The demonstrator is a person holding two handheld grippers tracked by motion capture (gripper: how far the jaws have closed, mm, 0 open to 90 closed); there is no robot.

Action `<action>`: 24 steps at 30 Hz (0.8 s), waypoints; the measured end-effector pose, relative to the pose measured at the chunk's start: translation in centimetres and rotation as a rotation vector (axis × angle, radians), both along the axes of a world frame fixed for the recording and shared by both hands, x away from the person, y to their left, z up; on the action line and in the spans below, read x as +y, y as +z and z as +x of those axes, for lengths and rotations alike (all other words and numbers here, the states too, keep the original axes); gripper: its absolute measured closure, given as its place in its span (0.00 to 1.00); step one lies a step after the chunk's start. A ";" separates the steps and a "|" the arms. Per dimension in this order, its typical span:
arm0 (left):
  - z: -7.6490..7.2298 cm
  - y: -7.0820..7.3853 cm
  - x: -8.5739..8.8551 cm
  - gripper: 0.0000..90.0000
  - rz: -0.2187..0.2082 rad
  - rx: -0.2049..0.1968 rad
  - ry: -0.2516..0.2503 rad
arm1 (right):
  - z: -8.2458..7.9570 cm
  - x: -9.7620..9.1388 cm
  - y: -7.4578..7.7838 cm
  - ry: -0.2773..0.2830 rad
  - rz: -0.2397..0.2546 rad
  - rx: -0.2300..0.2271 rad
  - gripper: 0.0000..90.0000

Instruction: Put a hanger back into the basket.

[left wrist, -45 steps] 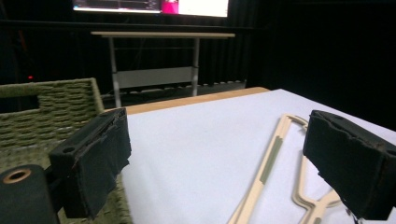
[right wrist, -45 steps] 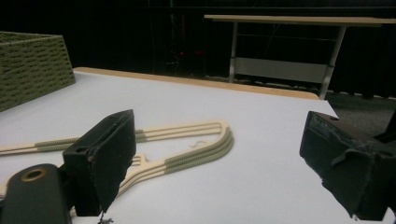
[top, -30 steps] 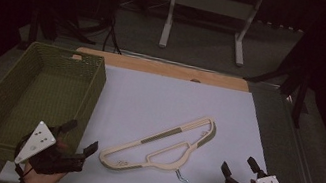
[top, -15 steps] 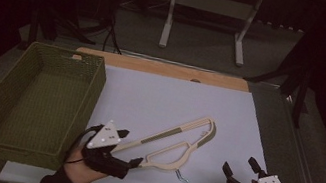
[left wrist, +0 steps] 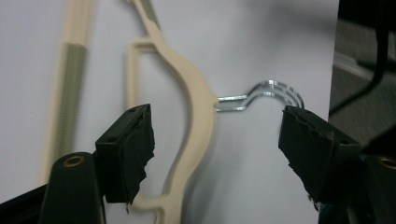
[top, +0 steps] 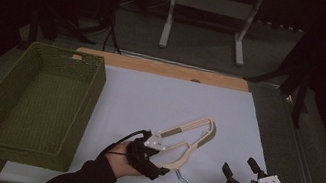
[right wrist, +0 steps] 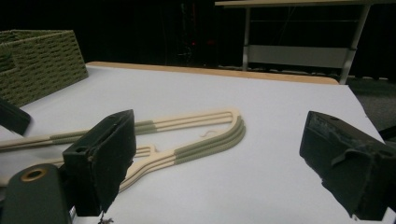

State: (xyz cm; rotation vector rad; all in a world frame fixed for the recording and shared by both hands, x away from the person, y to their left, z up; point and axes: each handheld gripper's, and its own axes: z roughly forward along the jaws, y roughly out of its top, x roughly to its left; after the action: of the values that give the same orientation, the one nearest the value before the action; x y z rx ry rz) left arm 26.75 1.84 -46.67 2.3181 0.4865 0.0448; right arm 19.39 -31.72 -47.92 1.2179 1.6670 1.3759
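Plainly, risks as seen from beside the table:

Hangers: cream plastic hangers (top: 187, 141), what looks like a stack of a few, lie flat on the white sheet (top: 149, 99) near its front, metal hooks (left wrist: 261, 95) pointing toward the person.

Left gripper: left gripper (top: 152, 156) hovers low over the neck of the stack, jaws spread wide and holding nothing, one either side of the neck where the hooks come out.

Right gripper: right gripper (top: 242, 179) sits at the front right of the sheet, well apart from the hangers, jaws also spread and empty.

Basket: green woven basket (top: 32, 99) stands to the left, nothing visible in it.

Risk, slip: closing on the curved neck could pinch just one hanger, I'd guess, and the others would slide off.

Risk, snag: the hooks overlap, so a lift might drag them tangled or tilt the stack.

Risk, sheet: a low jaw could catch and rumple the sheet.
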 end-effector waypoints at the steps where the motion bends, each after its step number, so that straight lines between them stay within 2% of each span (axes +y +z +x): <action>1: 0.2 -0.3 -0.5 0.30 0.010 0.014 -0.013 | 0.0 0.0 0.0 0.000 0.000 0.000 0.12; 2: 0.5 -0.7 -0.9 0.30 0.028 0.026 -0.029 | 0.0 0.0 0.0 0.003 -0.001 0.002 0.12; 3: 0.8 -1.3 -1.6 0.30 0.047 0.017 -0.066 | 0.0 0.0 0.0 0.005 0.001 0.003 0.12; 4: 0.8 -1.3 -1.6 0.30 0.047 0.017 -0.066 | 0.0 0.0 0.0 0.005 0.001 0.003 0.12; 5: 0.9 -1.7 -1.9 0.30 0.067 0.007 -0.082 | 0.0 0.1 -0.1 0.006 0.001 0.004 0.12; 6: 1.2 -2.0 -2.1 0.31 0.075 0.016 -0.095 | 0.0 0.0 -0.1 0.006 0.000 0.004 0.12; 7: 1.4 -2.4 -2.2 0.31 0.055 0.034 -0.094 | 0.0 0.0 -0.1 0.007 0.003 0.006 0.12; 10: 2.0 -3.1 -2.4 0.32 0.053 0.035 -0.098 | 0.0 0.0 -0.1 0.006 0.005 0.006 0.12; 12: 2.1 -3.4 -2.5 0.32 0.056 0.055 -0.106 | 0.1 0.0 -0.1 0.010 0.001 0.007 0.12; 16: 2.2 -4.1 -2.8 0.34 0.089 0.051 -0.124 | 0.1 0.1 -0.2 0.011 -0.002 0.013 0.12; 17: 2.3 -4.2 -2.9 0.42 0.111 0.043 -0.126 | 0.2 0.1 -0.2 0.013 0.002 0.013 0.12; 18: 2.3 -4.4 -3.1 0.42 0.123 0.034 -0.118 | 0.2 0.1 -0.2 0.013 0.002 0.013 0.12; 20: 2.4 -5.0 -3.1 0.48 0.145 0.038 -0.120 | 0.2 0.1 -0.2 0.015 0.004 0.014 0.12; 24: 2.7 -4.9 -3.0 0.54 0.148 0.037 -0.121 | 0.2 0.1 -0.2 0.017 0.003 0.016 0.12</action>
State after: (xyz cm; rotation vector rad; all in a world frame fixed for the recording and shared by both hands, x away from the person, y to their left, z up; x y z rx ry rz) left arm 29.47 -1.19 -51.58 2.4926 0.3709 -0.0210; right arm 19.63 -31.58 -48.15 1.2213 1.6905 1.3826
